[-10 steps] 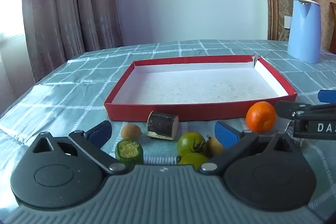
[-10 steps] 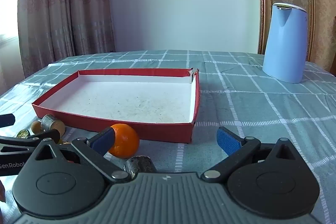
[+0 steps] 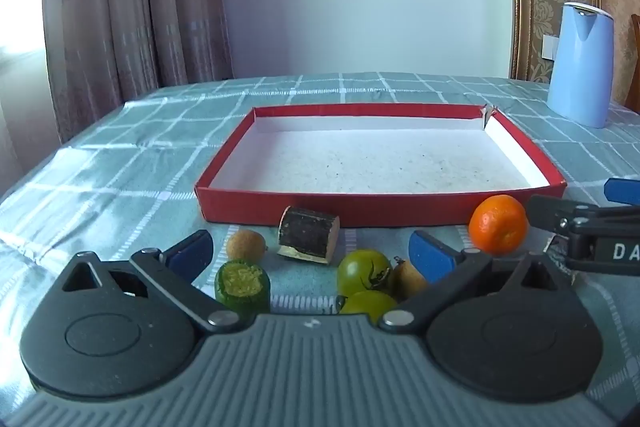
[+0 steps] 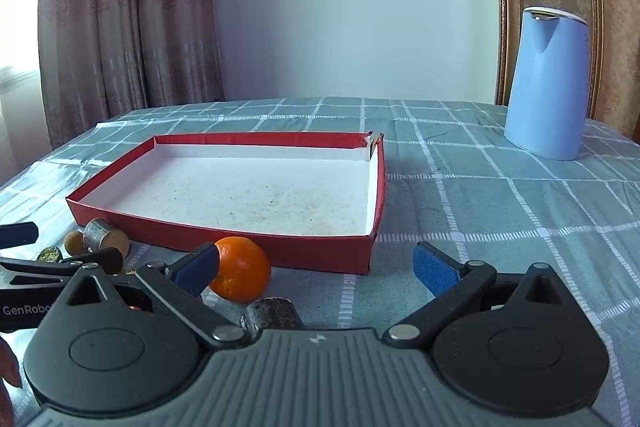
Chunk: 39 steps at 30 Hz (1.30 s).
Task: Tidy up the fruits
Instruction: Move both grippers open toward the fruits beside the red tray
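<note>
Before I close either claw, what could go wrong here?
The orange is round and sits beside the left finger of the open right claw, so a nudge may roll it. The left claw hovers over crowded green tomatoes; closing may catch two. The red tray wall could block lifts.

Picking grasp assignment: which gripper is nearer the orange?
Right. The right gripper has its left fingertip right beside the orange; the left gripper is open over the green fruits, with the orange beyond its right finger.
</note>
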Each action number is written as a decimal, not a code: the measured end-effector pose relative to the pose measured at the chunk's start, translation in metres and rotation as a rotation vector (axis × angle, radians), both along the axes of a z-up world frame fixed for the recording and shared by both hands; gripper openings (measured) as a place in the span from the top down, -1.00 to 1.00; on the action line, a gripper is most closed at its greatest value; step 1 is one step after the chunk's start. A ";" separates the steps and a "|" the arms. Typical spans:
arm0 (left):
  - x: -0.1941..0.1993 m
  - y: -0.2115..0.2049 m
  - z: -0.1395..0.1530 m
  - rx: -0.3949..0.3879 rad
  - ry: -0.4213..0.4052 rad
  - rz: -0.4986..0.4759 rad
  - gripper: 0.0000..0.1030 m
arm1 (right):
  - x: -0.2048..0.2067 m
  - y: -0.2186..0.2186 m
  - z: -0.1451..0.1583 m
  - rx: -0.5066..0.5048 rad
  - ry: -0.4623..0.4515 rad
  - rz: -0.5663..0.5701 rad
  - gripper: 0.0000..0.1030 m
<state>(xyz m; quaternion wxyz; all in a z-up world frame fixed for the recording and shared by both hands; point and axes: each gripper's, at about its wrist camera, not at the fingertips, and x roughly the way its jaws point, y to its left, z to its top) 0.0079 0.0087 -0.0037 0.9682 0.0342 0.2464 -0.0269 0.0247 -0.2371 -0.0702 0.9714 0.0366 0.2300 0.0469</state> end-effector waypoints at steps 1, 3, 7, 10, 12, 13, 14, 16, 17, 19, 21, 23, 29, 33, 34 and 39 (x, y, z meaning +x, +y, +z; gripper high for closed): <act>0.001 0.001 -0.001 -0.003 0.005 0.001 -1.00 | -0.004 -0.001 0.001 0.001 -0.009 0.003 -1.00; 0.003 0.003 -0.002 -0.008 0.016 0.001 -1.00 | -0.003 -0.002 0.002 0.004 -0.006 0.003 -1.00; 0.006 0.005 -0.005 -0.020 0.031 0.005 -1.00 | -0.004 -0.001 0.003 0.006 -0.010 0.004 -1.00; 0.006 0.006 -0.006 -0.022 0.032 0.015 -1.00 | -0.004 -0.002 0.003 0.010 -0.021 0.000 -1.00; 0.006 0.006 -0.006 -0.021 0.034 0.019 -1.00 | -0.005 -0.002 0.004 0.013 -0.022 0.001 -1.00; 0.006 0.006 -0.007 -0.019 0.034 0.020 -1.00 | -0.005 -0.002 0.004 0.013 -0.022 0.002 -1.00; 0.006 0.007 -0.006 -0.018 0.035 0.021 -1.00 | -0.005 -0.002 0.004 0.013 -0.022 0.001 -1.00; 0.006 0.007 -0.006 -0.014 0.034 0.025 -1.00 | -0.005 -0.002 0.004 0.017 -0.026 -0.002 -1.00; 0.006 0.007 -0.006 -0.013 0.034 0.026 -1.00 | -0.005 -0.003 0.004 0.019 -0.028 -0.003 -1.00; 0.006 0.007 -0.006 -0.013 0.034 0.025 -1.00 | -0.005 -0.003 0.004 0.019 -0.026 -0.007 -1.00; 0.006 0.006 -0.006 -0.014 0.031 0.023 -1.00 | -0.004 -0.004 0.004 0.017 -0.024 -0.013 -1.00; 0.006 0.007 -0.007 -0.016 0.031 0.018 -1.00 | -0.003 -0.005 0.004 0.027 -0.018 -0.009 -1.00; 0.005 0.008 -0.006 -0.028 0.031 0.004 -1.00 | -0.003 -0.006 0.003 0.040 -0.014 -0.007 -1.00; 0.005 0.008 -0.006 -0.029 0.027 -0.006 -1.00 | -0.003 -0.006 0.002 0.042 -0.011 -0.011 -1.00; 0.005 0.009 -0.006 -0.031 0.027 -0.008 -1.00 | -0.003 -0.006 0.002 0.045 -0.011 -0.011 -1.00; 0.004 0.006 -0.005 -0.026 0.026 -0.005 -1.00 | -0.003 -0.007 0.002 0.047 -0.008 -0.010 -1.00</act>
